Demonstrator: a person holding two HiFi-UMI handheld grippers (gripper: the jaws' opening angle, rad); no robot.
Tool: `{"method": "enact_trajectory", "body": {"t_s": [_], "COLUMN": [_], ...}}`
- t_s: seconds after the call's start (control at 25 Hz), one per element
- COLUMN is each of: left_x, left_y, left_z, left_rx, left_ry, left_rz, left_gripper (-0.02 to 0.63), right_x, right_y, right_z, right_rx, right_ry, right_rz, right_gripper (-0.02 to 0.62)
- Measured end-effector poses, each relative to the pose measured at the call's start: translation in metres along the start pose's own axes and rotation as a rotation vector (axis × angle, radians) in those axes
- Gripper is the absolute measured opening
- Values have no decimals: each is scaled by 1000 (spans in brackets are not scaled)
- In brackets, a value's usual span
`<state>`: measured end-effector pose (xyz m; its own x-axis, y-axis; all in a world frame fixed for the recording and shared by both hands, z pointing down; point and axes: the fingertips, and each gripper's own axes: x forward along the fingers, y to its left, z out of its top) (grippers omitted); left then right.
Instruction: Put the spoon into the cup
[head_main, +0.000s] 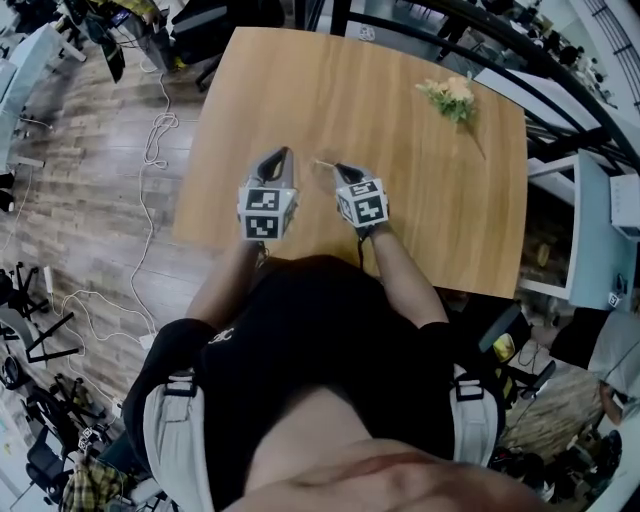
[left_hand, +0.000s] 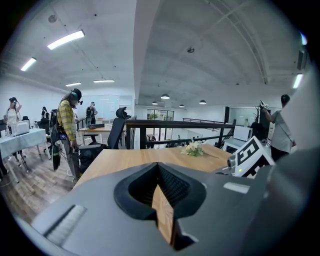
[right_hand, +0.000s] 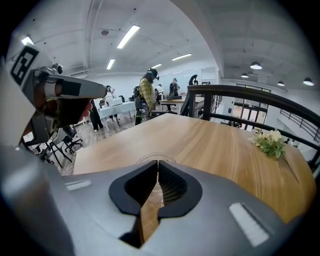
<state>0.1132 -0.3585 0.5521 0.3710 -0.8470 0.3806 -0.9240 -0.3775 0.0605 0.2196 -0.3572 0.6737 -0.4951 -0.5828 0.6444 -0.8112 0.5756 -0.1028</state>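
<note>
No spoon or cup shows clearly in any view. In the head view both grippers hang side by side over the near part of the wooden table (head_main: 420, 200). My left gripper (head_main: 284, 153) is shut with nothing in it, its tips meeting in its own view (left_hand: 158, 165). My right gripper (head_main: 338, 168) is also shut and empty (right_hand: 157, 162). A small pale thing (head_main: 324, 163) lies between the two tips. The right gripper view shows a faint round outline (right_hand: 157, 158) on the wood just past the jaws. I cannot tell what either one is.
A small bunch of pale flowers (head_main: 450, 97) lies at the far right of the table (right_hand: 270, 141). A black railing (left_hand: 180, 125) runs behind the table. Cables (head_main: 155, 130) trail on the floor to the left, and people stand at desks beyond (left_hand: 67, 125).
</note>
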Motion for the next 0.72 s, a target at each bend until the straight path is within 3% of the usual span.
{"method": "enact_trajectory", "body": {"t_s": [0.72], "left_x": [-9], "left_y": [3], "left_z": [-3], "left_rx": [32], "left_ry": [12], "left_rz": [3], "left_gripper": [11], "right_x": [15], "right_y": [2], "right_z": [-9], "right_rx": [81], "right_ry": [26], "right_rz": [-5], "right_gripper": [31]}}
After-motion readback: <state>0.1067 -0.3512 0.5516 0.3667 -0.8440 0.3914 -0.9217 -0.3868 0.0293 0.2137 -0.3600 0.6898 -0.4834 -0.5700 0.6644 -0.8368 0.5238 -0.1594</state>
